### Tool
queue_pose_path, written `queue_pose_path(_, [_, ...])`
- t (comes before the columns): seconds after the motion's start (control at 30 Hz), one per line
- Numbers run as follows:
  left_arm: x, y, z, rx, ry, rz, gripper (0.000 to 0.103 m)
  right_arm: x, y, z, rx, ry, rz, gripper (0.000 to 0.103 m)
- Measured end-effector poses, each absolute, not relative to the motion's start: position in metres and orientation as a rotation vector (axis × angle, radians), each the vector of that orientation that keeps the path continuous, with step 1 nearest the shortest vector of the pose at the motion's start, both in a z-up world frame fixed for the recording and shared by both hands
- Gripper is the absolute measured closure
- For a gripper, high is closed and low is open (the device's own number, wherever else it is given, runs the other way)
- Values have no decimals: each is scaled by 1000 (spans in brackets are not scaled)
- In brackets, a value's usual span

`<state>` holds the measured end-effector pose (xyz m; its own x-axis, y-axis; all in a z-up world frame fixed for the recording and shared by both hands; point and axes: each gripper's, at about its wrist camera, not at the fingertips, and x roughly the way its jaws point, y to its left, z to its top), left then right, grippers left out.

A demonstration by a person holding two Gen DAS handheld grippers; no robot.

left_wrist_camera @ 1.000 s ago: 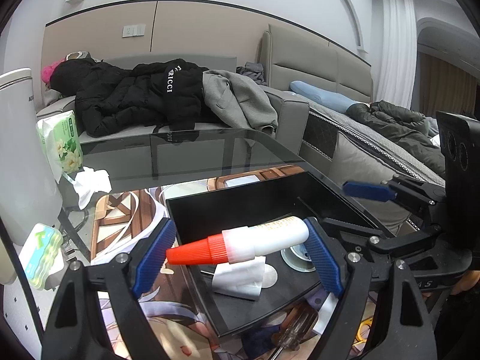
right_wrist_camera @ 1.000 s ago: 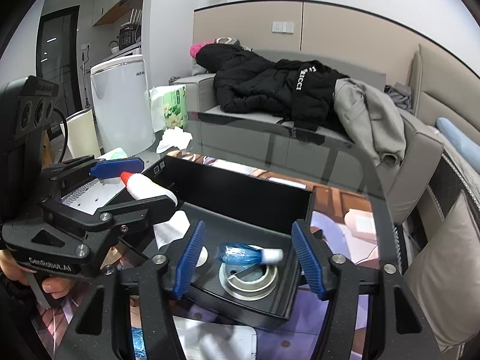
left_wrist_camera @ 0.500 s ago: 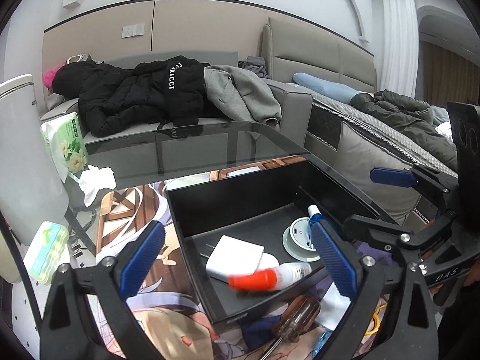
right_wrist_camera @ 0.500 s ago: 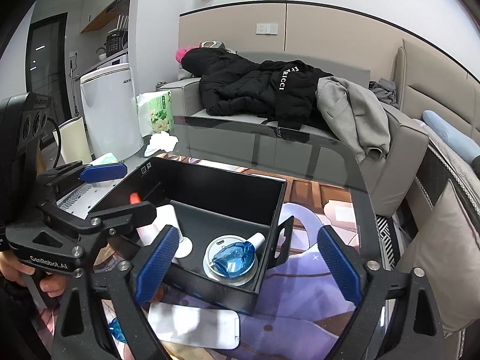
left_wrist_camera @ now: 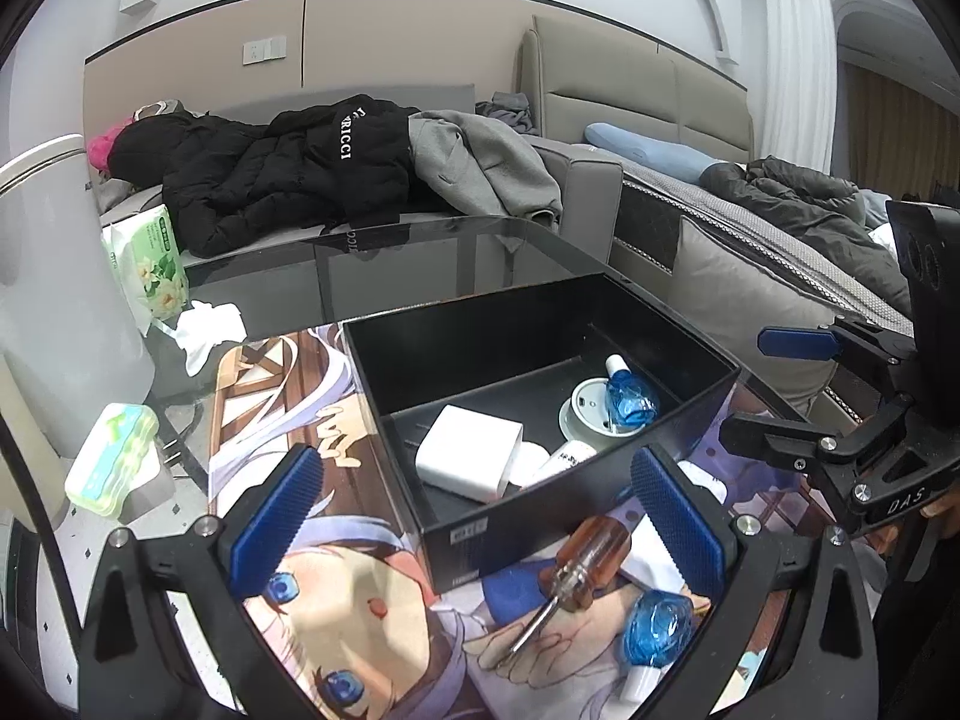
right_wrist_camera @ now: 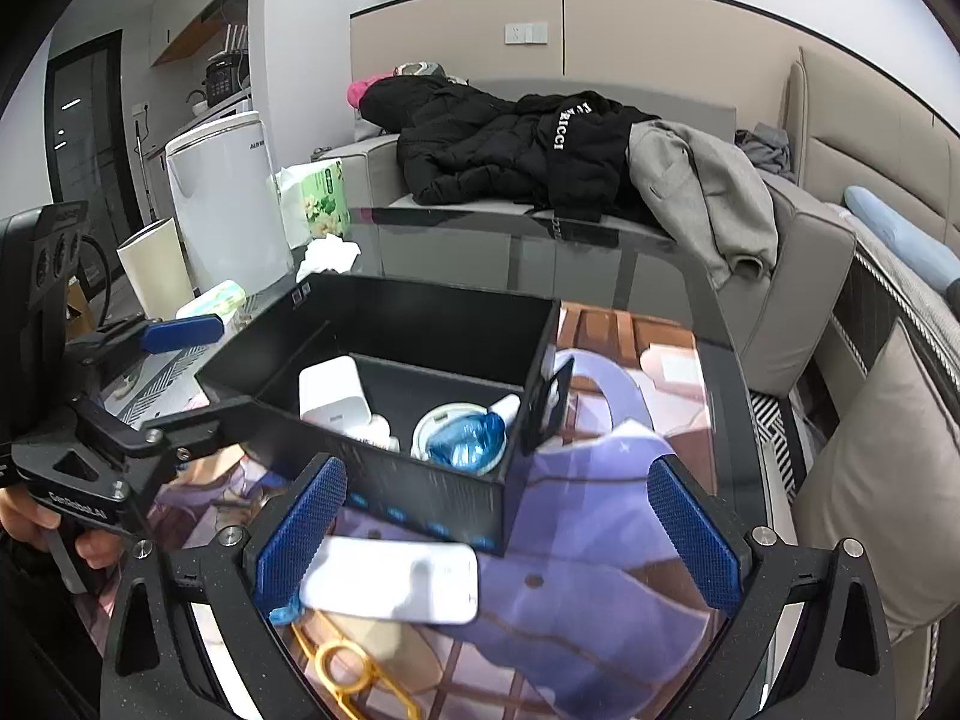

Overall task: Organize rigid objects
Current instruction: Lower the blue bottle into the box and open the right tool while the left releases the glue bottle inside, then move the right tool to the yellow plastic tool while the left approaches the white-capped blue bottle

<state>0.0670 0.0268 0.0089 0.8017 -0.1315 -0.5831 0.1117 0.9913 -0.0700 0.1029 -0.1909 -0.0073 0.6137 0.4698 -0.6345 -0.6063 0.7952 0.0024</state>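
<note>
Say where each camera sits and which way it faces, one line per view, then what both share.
Left wrist: on the left gripper, facing down over the screwdriver toward the sofa; its jaws are opening, empty.
Right wrist: on the right gripper, facing a white phone; its jaws are opening, empty.
Shared: the black box, each other's gripper.

A grey sofa (right_wrist_camera: pixel 798 252) stands against a beige panelled wall (right_wrist_camera: pixel 648 18), heaped with a black padded jacket (right_wrist_camera: pixel 510 144) and a grey coat (right_wrist_camera: pixel 702 192). A bed (left_wrist_camera: pixel 750 204) lies beside it, white curtains (left_wrist_camera: pixel 798 48) beyond. A white appliance (right_wrist_camera: pixel 222 204) stands left.
</note>
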Motion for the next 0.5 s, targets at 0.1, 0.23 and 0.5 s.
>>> queue_pose_path(0.1, [60, 26, 9, -27, 633, -127, 0, 99, -195, -11, -231, 680, 623, 1])
queue_pose_path(0.23, [51, 26, 7, -21, 646, -127, 0, 90, -199, -14, -249, 688, 624, 1])
queue_pose_path(0.5, [35, 20, 2, -14, 676, -144, 0, 70, -202, -21, -289, 719, 644, 1])
